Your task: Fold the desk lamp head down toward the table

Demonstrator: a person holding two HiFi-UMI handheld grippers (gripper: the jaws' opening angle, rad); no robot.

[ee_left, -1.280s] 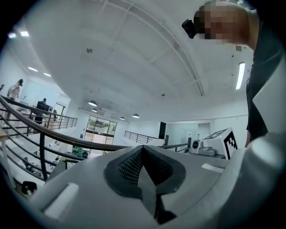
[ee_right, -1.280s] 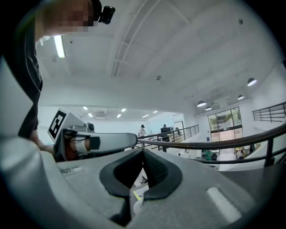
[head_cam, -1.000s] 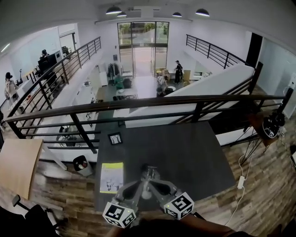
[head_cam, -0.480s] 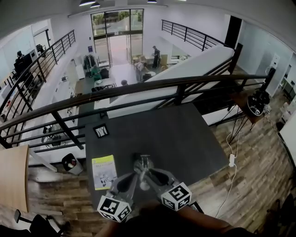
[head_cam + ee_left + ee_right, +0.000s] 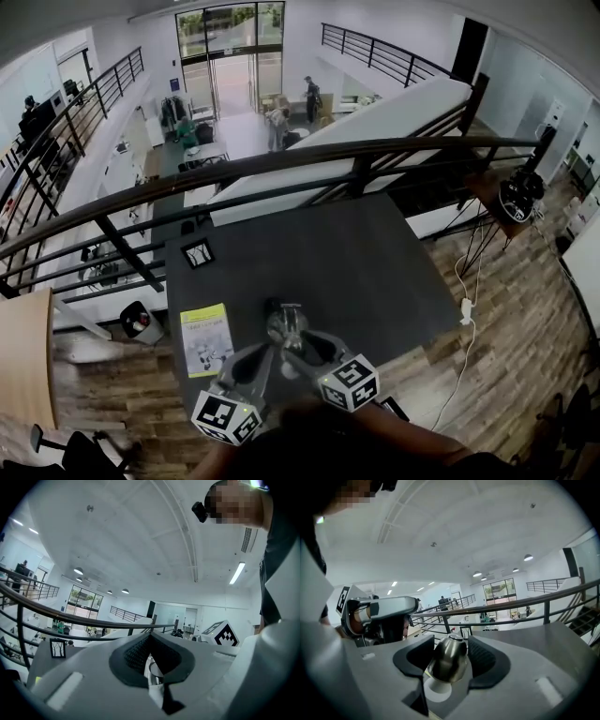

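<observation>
Looking along the right gripper [image 5: 451, 644], we see its fingers released, just opened wide, with the metal lamp head [image 5: 446, 660] standing between them, not yet folded down. The left gripper [image 5: 150, 639] is clenched on the lamp stem [image 5: 153, 674], probably to steady the lamp on the table [image 5: 356, 272].

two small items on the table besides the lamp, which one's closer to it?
The yellow-green booklet, lying at the table's left edge beside the lamp. The black-framed picture sits farther back, near the railing.
</observation>
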